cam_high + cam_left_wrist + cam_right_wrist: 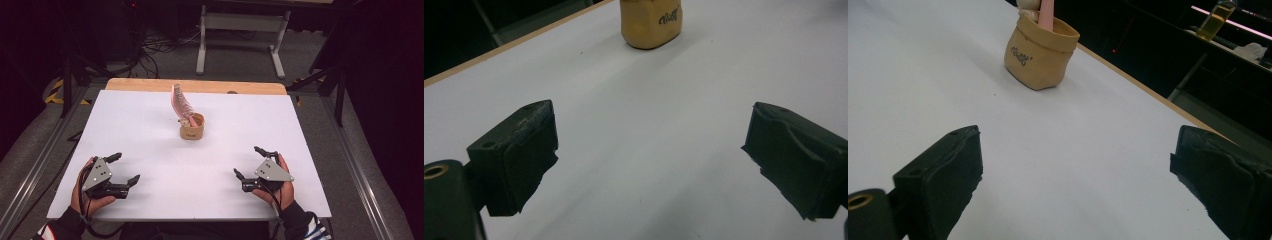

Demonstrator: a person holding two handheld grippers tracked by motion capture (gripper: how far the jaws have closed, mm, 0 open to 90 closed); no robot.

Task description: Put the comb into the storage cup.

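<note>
Near table (150, 130) front edge, L gripper (127, 169) & R gripper (247, 161) both wide open, empty, well apart from pouch (192, 127)

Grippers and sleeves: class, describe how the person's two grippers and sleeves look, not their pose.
Left gripper and right gripper are black, each with two blocky jaws and a grey three-cornered plate with small holes on top. A dark cable trails from each. The sleeves are dark with striped cuffs.

A pouch (192, 128) stands mid-table (150, 140), a comb (181, 102) upright in it; grippers sit near the front corners.
</note>
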